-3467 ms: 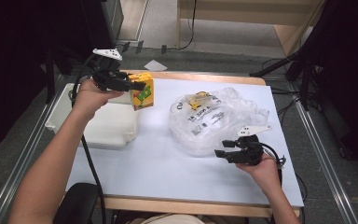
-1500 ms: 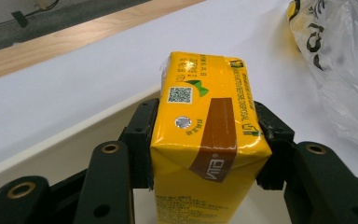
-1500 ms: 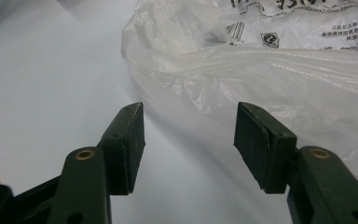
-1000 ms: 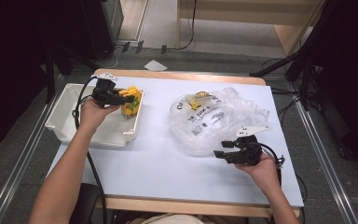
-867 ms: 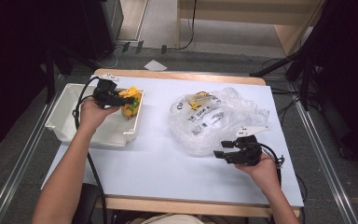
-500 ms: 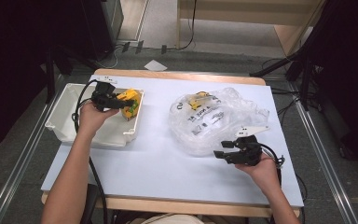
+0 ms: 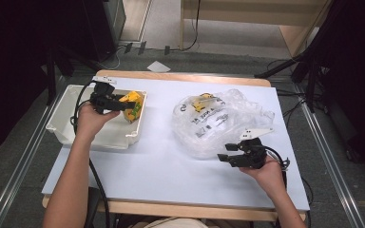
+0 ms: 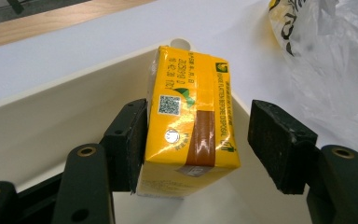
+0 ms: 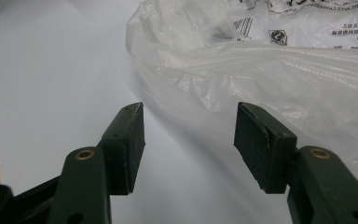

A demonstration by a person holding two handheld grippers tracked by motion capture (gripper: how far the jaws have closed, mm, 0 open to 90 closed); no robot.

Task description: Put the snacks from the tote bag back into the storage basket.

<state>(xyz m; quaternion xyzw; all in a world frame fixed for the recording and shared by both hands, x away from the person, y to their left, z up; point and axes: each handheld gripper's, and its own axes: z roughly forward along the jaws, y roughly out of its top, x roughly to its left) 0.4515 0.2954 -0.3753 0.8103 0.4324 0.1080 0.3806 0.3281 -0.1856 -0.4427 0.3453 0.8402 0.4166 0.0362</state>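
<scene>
the left gripper (image 8: 193, 140) has just been opening to let go of the yellow juice box (image 8: 191, 116), now in the white bin (image 7: 66, 123) at 9 o'clock, so next it lifts away, while the right gripper (image 9: 189, 140) waits open and empty by the plastic bag (image 7: 218, 118) at 3 o'clock

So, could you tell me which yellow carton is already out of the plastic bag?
The yellow carton in the white bin, between the left hand-held gripper's just-opened jaws; the other carton remains inside the plastic bag.
</scene>
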